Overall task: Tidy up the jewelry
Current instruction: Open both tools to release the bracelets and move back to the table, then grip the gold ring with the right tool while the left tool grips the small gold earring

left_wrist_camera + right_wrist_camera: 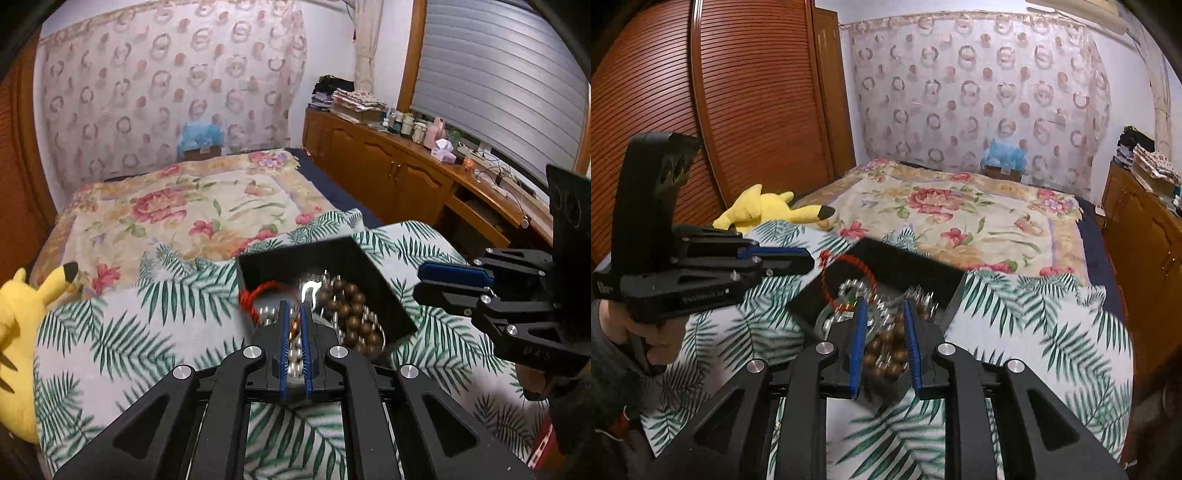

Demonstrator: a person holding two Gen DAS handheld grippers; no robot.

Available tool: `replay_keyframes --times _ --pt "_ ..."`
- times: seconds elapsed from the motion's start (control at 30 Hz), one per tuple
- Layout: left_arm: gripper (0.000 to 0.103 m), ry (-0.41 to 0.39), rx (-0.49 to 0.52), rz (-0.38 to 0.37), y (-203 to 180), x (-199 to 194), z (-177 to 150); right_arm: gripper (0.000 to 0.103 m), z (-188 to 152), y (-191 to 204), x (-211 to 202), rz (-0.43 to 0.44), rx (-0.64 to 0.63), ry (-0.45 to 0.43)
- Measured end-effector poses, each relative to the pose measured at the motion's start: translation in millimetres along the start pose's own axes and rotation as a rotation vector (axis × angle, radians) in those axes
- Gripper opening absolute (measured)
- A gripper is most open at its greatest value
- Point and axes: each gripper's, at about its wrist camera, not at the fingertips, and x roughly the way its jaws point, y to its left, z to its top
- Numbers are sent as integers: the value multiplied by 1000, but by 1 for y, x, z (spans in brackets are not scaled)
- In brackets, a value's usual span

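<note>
A black box [364, 258] sits on the palm-print cover [140, 332] of the bed, lower centre of both frames. Inside lie a brown bead string [354, 314], a silver bead string [849, 291] and a red cord [258, 295] that loops over the box's left rim.

Left hand-held gripper [294, 306]: jaws nearly pressed together, tips down in the box over the silver beads. Pale beads show in the narrow gap; whether they are pinched, I cannot tell.

Right hand-held gripper [884, 306]: jaws spread, poised over the brown beads, which show between the blue pads [857, 343]. No grip is evident.

A yellow plush [768, 210] lies at the left edge of the bed. A wooden cabinet [388, 166] carrying bottles stands at right in the left wrist view.
</note>
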Motion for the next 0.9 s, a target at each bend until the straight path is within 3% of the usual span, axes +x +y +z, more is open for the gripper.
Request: replay_keyframes --times 0.1,0.23,0.5,0.7,0.9 --pt "6 2 -2 7 1 -9 -13 22 -13 8 -4 6 -6 19" --pt "19 12 -17 7 4 -20 -31 22 -38 26 -4 33 -17 64" --pt "20 58 -42 25 13 -27 -70 22 -82 67 11 82 -68 159" --pt "20 88 -61 29 18 -27 -89 22 -86 78 17 113 -69 174" --pt "20 95 -66 17 17 -29 -100 33 -86 91 23 129 -102 197"
